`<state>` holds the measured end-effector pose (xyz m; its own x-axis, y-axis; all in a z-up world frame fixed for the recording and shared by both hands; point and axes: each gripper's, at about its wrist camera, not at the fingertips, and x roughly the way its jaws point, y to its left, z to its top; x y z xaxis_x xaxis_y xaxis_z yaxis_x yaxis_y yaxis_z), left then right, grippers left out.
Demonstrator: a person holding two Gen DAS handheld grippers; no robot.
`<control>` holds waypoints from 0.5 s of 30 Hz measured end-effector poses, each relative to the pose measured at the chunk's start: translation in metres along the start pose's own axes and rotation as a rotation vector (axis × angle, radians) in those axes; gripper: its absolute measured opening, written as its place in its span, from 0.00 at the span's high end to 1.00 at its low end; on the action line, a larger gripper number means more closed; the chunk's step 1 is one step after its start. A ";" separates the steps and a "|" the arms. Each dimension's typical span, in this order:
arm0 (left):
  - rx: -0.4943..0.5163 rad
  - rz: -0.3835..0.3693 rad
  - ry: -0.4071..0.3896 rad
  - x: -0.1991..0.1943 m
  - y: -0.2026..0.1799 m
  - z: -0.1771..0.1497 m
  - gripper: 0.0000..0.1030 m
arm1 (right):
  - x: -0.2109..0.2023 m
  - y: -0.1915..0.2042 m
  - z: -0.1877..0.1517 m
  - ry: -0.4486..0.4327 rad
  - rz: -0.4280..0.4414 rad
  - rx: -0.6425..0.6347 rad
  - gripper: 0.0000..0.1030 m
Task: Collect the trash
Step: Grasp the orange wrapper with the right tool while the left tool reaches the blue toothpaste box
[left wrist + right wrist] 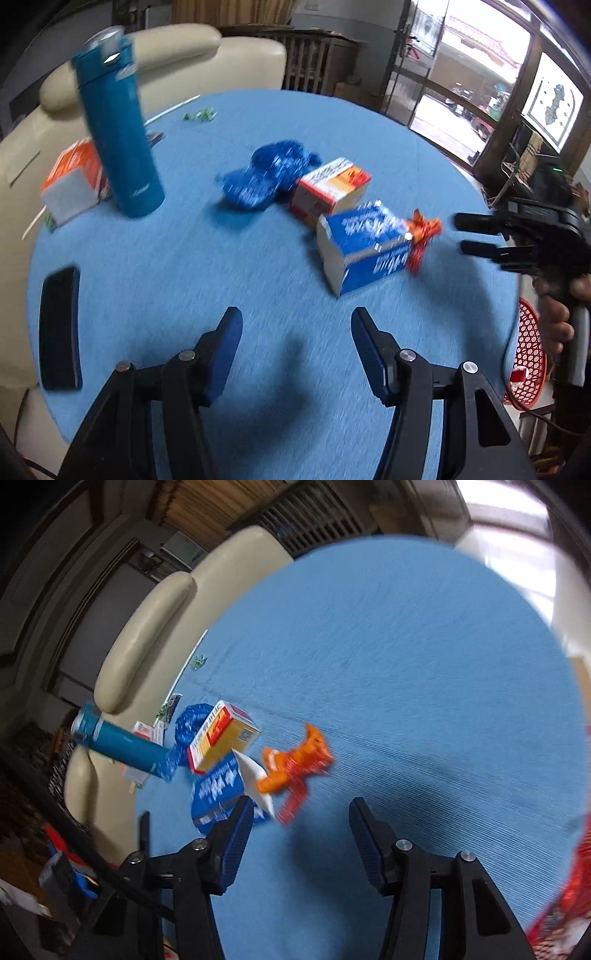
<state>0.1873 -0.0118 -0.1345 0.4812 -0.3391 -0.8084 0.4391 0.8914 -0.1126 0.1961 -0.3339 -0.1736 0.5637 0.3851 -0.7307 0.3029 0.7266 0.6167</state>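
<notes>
On the round blue table lie a blue and white carton, a crumpled orange wrapper beside it, an orange and white box and a crumpled blue bag. My left gripper hovers open over bare cloth in front of the carton. My right gripper, held in a hand at the right, points toward the wrapper. In the right wrist view my right gripper stands open just short of the orange wrapper, with the blue carton by its left finger. Nothing is held.
A tall teal flask stands at the left with another orange box behind it. A black phone lies near the left edge. A red mesh basket sits beyond the table's right edge. Cream chairs ring the far side.
</notes>
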 end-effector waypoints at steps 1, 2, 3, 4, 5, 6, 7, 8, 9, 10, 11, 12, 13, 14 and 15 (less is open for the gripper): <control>0.011 -0.007 -0.009 0.001 -0.002 0.005 0.40 | 0.010 -0.001 0.006 0.018 0.015 0.033 0.44; 0.022 -0.014 -0.019 0.003 -0.004 0.011 0.39 | 0.020 -0.003 0.011 0.030 0.014 0.060 0.46; 0.028 -0.019 -0.026 0.005 -0.005 0.015 0.38 | 0.029 -0.005 0.015 0.042 -0.001 0.084 0.48; 0.035 -0.031 -0.040 0.007 -0.006 0.021 0.34 | 0.038 -0.006 0.020 0.052 -0.010 0.109 0.49; 0.038 -0.041 -0.050 0.009 -0.006 0.025 0.32 | 0.042 -0.006 0.022 0.057 -0.008 0.123 0.51; 0.042 -0.052 -0.058 0.011 -0.006 0.029 0.32 | 0.048 -0.006 0.026 0.061 -0.012 0.135 0.55; 0.044 -0.065 -0.061 0.015 -0.006 0.034 0.32 | 0.052 -0.004 0.029 0.061 -0.026 0.137 0.57; 0.043 -0.083 -0.060 0.021 -0.006 0.039 0.32 | 0.055 -0.001 0.032 0.056 -0.042 0.132 0.61; 0.040 -0.103 -0.061 0.026 -0.005 0.043 0.32 | 0.058 0.002 0.034 0.053 -0.054 0.124 0.62; 0.039 -0.127 -0.062 0.030 -0.005 0.047 0.32 | 0.061 0.005 0.037 0.050 -0.063 0.117 0.63; 0.037 -0.145 -0.062 0.036 -0.005 0.050 0.32 | 0.063 0.008 0.039 0.048 -0.080 0.102 0.68; 0.036 -0.156 -0.061 0.040 -0.005 0.053 0.31 | 0.066 0.011 0.040 0.047 -0.101 0.078 0.74; 0.043 -0.174 -0.064 0.046 -0.006 0.057 0.31 | 0.068 0.014 0.041 0.038 -0.110 0.055 0.74; 0.050 -0.188 -0.068 0.049 -0.007 0.059 0.29 | 0.069 0.017 0.041 0.034 -0.115 0.038 0.74; 0.057 -0.198 -0.071 0.053 -0.008 0.061 0.28 | 0.070 0.018 0.040 0.028 -0.114 0.027 0.74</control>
<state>0.2555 -0.0556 -0.1408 0.4324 -0.5280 -0.7309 0.5713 0.7875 -0.2310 0.2711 -0.3168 -0.2021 0.5033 0.3169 -0.8039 0.3845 0.7510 0.5368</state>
